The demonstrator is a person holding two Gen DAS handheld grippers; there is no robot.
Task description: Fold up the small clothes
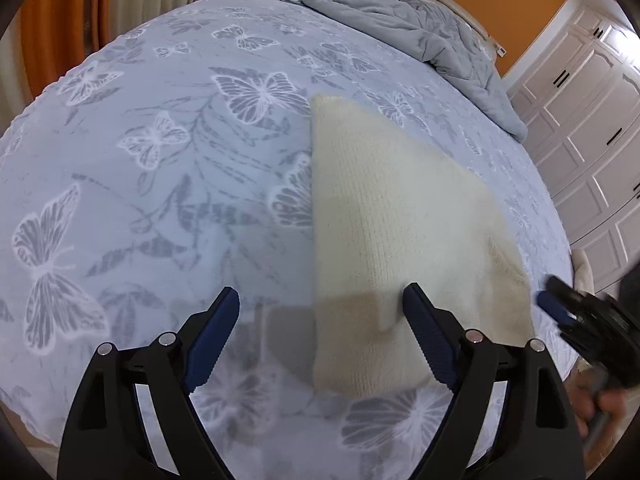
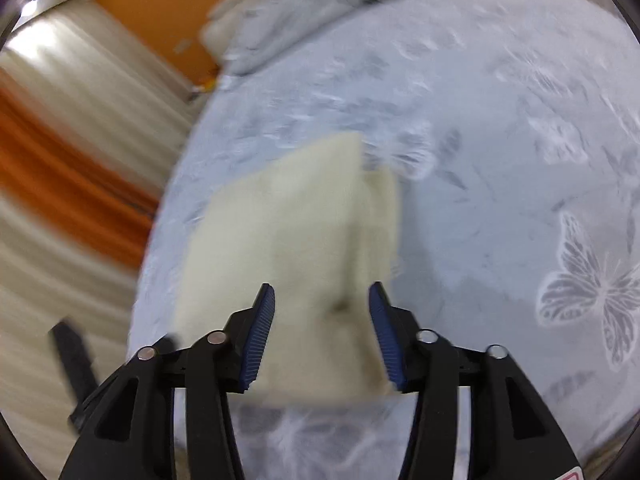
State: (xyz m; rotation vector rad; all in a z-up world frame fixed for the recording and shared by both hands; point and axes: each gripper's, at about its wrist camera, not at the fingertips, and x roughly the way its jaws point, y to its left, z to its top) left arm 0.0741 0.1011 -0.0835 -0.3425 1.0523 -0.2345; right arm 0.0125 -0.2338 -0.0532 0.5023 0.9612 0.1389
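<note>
Cream knit cloth (image 1: 384, 216) lies flat on the bed (image 1: 160, 184), a bit right of the middle in the left view. It looks already folded, with one straight edge on its left side and a thick rounded corner low down. It is soft and light, I think, and a little fuzzy, so it will bend and flop when lifted. It should not slip much in rubber pads. A good place to hold it is a corner or the doubled edge, pinching all the layers at once.

Left tongs (image 1: 320, 304) are wide apart, with the near corner of the cloth between the blue ribbed pads (image 1: 212, 340), and nothing is pinched. At the right edge of that view the right tongs (image 1: 560, 312) show as a dark blur.

In the right view, which is blurry, the cloth sits in the middle with its folded layers stepped. The right tongs there stand apart above the cloth, not pressing it.

The bed cover is pale blue with white butterflies. A grey quilt (image 1: 400, 12) is bunched at the top.
</note>
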